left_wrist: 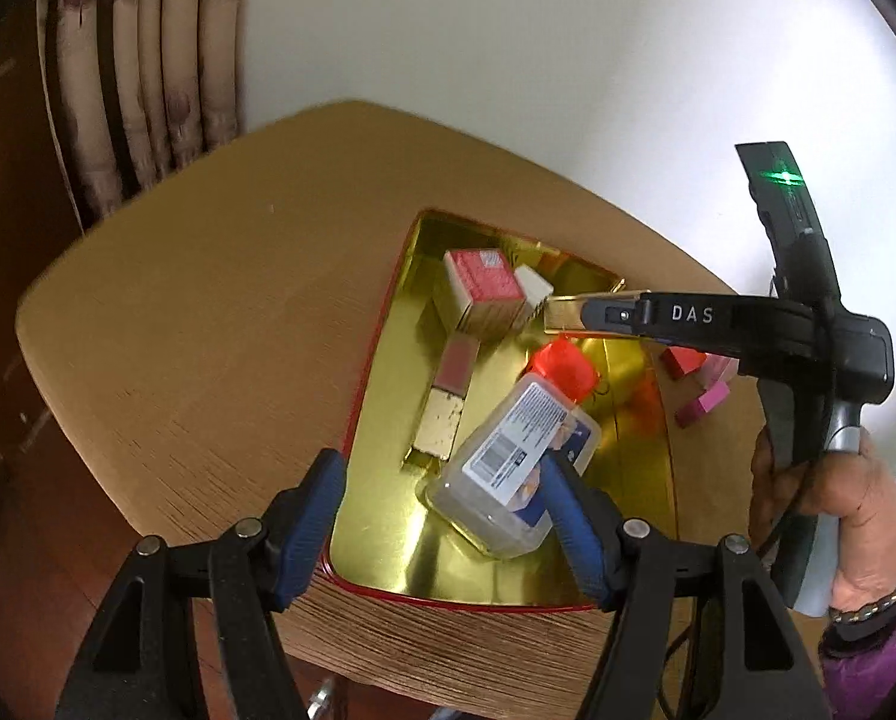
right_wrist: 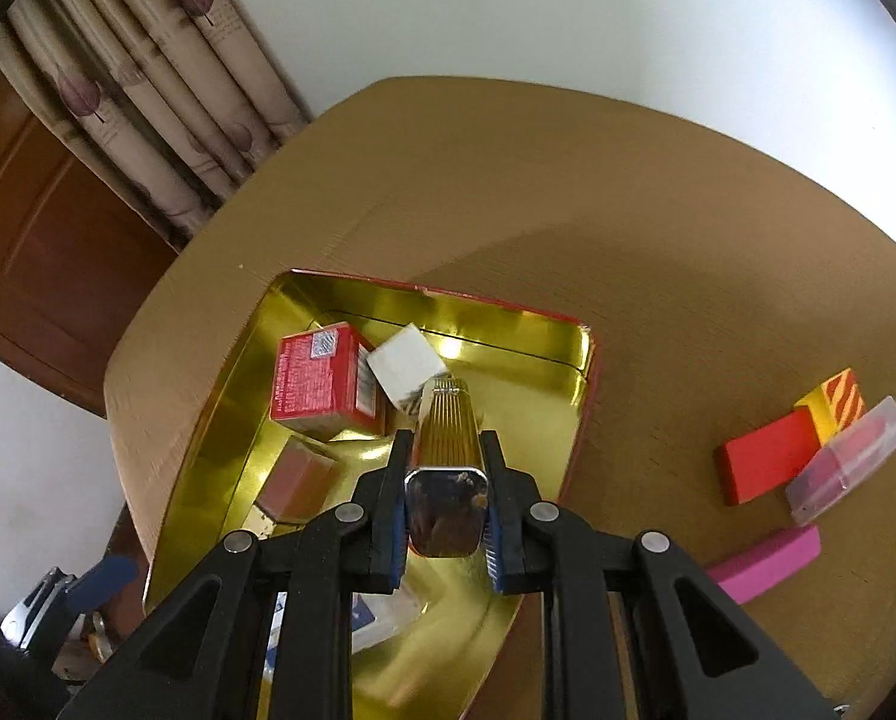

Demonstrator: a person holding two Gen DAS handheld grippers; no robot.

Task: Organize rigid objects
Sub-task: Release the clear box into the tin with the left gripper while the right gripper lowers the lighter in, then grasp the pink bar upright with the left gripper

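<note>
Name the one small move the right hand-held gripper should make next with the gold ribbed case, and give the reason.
Probably lower it a little further and open. The right hand-held gripper is shut on the gold ribbed metal case, hanging over the gold tray with the red rim beside the white cube and red carton. Bare tray floor lies right of the cube.

Gold tray, red rim; red box; pink block; red-capped clear bottle.
</note>
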